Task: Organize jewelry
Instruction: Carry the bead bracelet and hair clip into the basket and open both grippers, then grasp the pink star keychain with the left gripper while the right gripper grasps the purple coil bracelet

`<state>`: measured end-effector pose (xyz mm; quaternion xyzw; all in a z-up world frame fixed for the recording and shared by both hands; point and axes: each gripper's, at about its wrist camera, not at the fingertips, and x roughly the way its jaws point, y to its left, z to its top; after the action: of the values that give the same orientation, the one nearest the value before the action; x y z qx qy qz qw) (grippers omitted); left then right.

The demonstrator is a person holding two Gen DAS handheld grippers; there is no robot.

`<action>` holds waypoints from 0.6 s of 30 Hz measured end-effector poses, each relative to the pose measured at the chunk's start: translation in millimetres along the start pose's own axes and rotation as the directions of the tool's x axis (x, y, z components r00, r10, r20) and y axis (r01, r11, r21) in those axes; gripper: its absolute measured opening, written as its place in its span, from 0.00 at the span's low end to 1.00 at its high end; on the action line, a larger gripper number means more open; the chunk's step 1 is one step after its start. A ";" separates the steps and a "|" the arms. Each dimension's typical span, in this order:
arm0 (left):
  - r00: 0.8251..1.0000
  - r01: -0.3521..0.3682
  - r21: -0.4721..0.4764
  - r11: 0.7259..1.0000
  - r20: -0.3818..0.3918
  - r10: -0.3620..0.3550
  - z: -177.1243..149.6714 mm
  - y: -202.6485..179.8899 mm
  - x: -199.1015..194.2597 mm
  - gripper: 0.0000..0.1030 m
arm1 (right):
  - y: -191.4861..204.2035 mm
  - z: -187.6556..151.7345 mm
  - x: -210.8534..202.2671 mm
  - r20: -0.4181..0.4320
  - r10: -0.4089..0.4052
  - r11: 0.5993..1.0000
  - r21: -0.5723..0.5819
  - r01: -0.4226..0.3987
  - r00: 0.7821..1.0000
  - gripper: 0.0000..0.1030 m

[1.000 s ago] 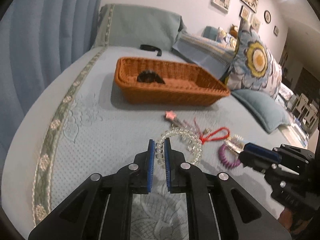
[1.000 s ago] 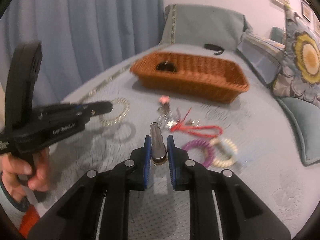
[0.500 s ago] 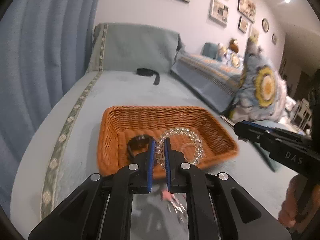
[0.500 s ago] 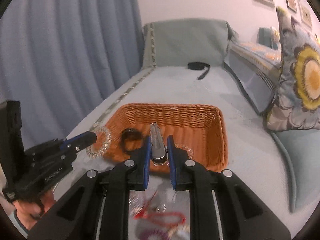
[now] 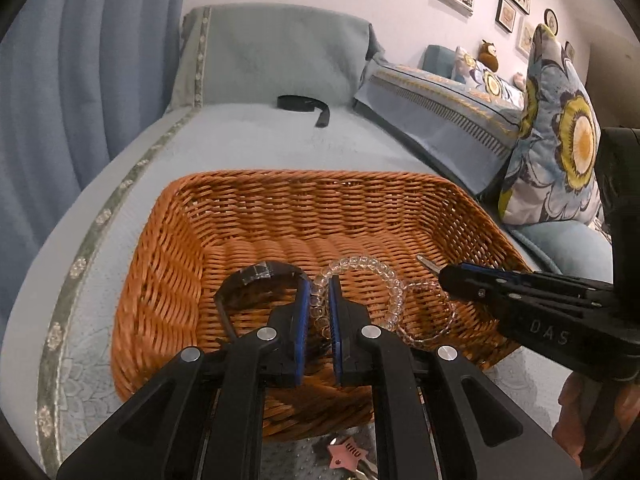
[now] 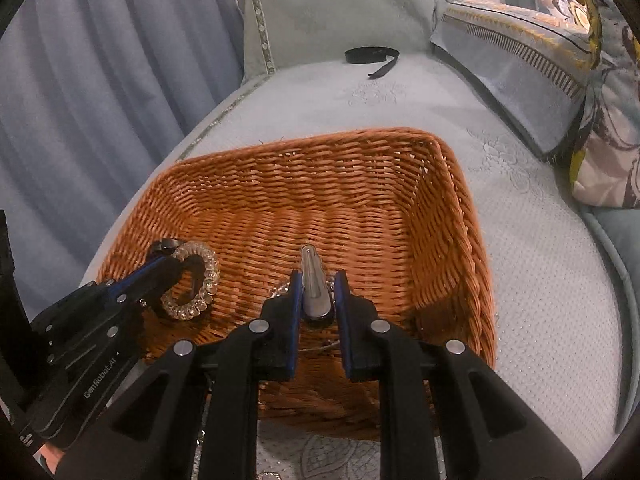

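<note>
Left hand-held gripper (image 5: pixel 319 300) hides black bracelet (image 5: pixel 256 280) partly.

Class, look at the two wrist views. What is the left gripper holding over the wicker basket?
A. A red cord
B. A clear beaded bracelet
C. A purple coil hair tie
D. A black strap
B. The left gripper is shut on the clear beaded bracelet, which hangs over the wicker basket; the right wrist view shows the same bracelet at that gripper's tips.
</note>
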<state>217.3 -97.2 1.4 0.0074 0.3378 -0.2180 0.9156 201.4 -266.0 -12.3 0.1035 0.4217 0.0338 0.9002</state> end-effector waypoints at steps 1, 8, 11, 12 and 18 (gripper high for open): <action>1.000 0.006 -0.001 1.000 -0.003 -0.006 -0.1 0.3 -0.3 0.08 | -0.6 -0.2 -0.6 0.002 -0.001 1.000 0.003 0.001 1.000 0.14; 0.998 0.046 -0.030 0.998 0.039 -0.045 -2.8 3.1 -30.4 0.29 | -2.3 -4.8 -29.8 0.038 0.027 1.000 0.006 -0.027 0.999 0.30; 0.994 0.081 -0.047 0.996 0.082 -0.077 -6.5 5.1 -65.6 0.37 | 0.7 -15.8 -56.4 0.064 0.045 0.999 -0.008 -0.044 0.997 0.30; 0.992 0.091 -0.049 0.995 0.097 -0.085 -8.9 4.8 -79.3 0.37 | 2.9 -23.6 -69.3 0.077 0.053 0.999 -0.015 -0.052 0.996 0.30; 0.984 0.116 -0.024 0.993 0.136 -0.112 -41.0 -2.5 -148.4 0.37 | 15.4 -70.4 -122.3 0.110 0.078 0.996 -0.050 -0.072 0.991 0.30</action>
<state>90.6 -34.4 62.4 -0.0411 0.2785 -0.2649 0.9223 69.4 -258.0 39.2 0.1005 0.3654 0.0713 0.9227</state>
